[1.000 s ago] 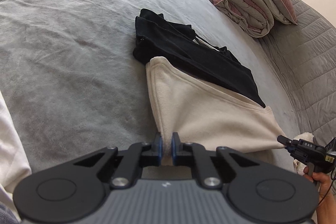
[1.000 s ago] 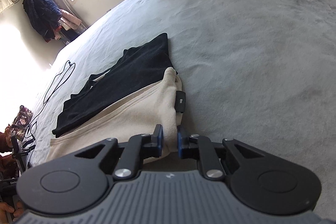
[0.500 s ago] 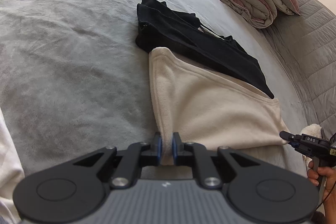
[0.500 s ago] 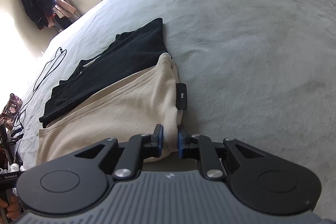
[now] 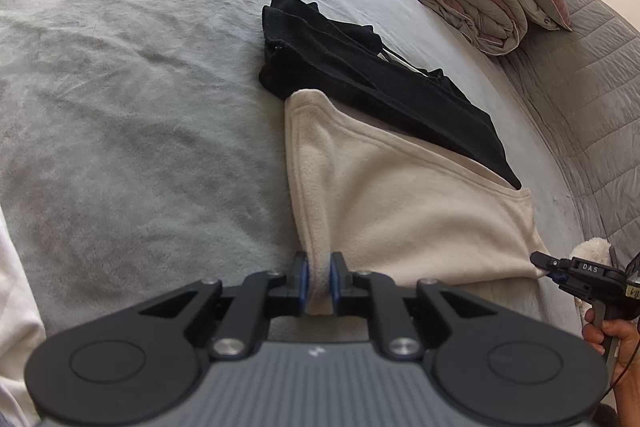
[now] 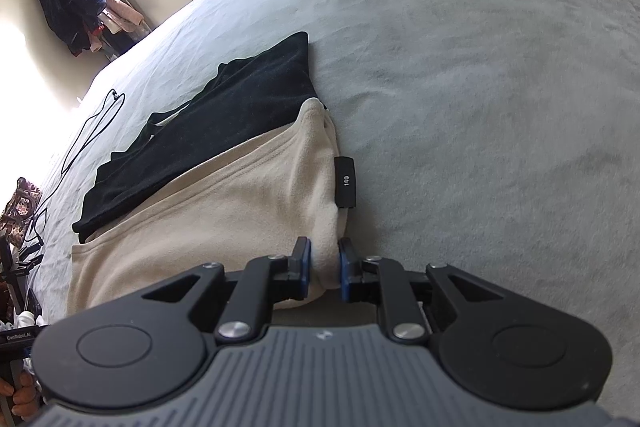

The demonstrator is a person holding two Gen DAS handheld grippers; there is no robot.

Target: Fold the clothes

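Both tools pinch cream fleece garment (image 5: 400, 211) corners: left tool (image 5: 318, 281), right tool (image 6: 324, 269). Thin bite; likely slips, spoiling fold.

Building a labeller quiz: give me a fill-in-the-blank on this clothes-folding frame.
1. Both grippers pinch the ___ garment.
2. The garment lying beyond it is ___.
3. The small tag on the pinched garment reads ___.
4. The left gripper and right gripper are both ___ on fabric.

Missing: cream; black; 140; shut

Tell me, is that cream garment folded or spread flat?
Folded: the cream garment lies doubled over, a rounded fold along one side, covering part of the black garment.
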